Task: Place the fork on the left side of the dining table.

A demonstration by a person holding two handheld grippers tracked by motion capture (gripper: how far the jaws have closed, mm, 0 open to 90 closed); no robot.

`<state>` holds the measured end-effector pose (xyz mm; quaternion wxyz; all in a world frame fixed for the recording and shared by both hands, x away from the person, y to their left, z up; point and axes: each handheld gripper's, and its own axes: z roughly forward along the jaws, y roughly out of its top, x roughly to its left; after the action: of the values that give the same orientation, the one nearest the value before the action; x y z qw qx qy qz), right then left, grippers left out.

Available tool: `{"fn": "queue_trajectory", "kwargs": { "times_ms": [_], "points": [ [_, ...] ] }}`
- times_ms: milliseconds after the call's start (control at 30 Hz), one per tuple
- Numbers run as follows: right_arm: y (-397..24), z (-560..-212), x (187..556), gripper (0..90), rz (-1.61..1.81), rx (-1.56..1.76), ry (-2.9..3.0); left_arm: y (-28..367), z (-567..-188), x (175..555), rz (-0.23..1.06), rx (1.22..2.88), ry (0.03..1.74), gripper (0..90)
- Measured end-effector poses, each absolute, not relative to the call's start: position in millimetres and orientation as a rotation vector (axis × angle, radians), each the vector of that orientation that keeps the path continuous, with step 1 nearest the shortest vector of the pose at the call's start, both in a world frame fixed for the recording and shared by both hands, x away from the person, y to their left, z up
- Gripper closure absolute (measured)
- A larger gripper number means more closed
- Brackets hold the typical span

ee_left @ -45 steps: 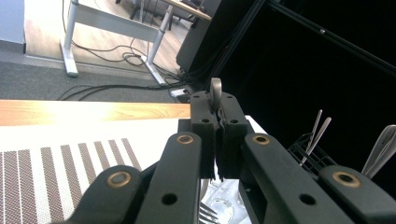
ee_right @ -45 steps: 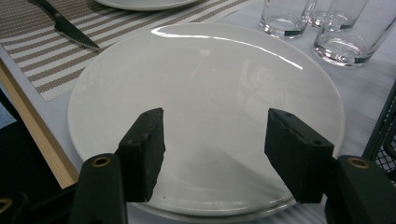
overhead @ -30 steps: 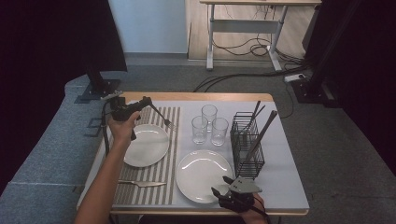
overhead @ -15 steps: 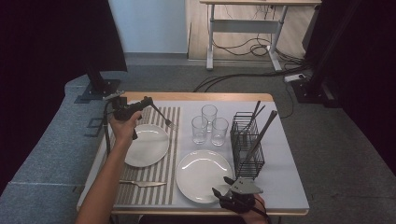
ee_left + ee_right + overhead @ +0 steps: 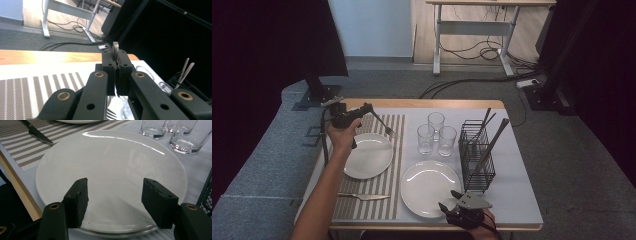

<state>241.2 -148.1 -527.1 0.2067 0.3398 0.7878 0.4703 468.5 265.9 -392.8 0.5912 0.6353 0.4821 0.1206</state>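
From above, your left tool (image 5: pixel 362 111) pinches a fork (image 5: pixel 381 123) over the striped mat (image 5: pixel 395 145), at 12 o'clock of the far plate (image 5: pixel 367 155). Its own camera shows the black pads pressed on a metal handle (image 5: pixel 115 48); the tines are cut off. Your right tool (image 5: pixel 113 201) stands spread, empty, over the glossy white near plate (image 5: pixel 112 167), a knife (image 5: pixel 37 133) at 10 o'clock.

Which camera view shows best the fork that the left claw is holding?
The high view: the fork shows at full length, slanting from the left claw over the striped placemat. The left gripper view shows little more than its handle end pinched between the shut jaws. The right gripper view looks at the near plate instead.
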Motion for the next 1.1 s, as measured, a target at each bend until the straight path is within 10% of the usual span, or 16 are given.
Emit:
{"fn": "queue_trajectory", "kwargs": {
  "times_ms": [1100],
  "points": [
    [-149.8,-527.3,240.0,38.4,1.314,0.948,2.193,260.5,-398.1,484.2,0.352,1.499,1.144,87.5]
  ]
}}
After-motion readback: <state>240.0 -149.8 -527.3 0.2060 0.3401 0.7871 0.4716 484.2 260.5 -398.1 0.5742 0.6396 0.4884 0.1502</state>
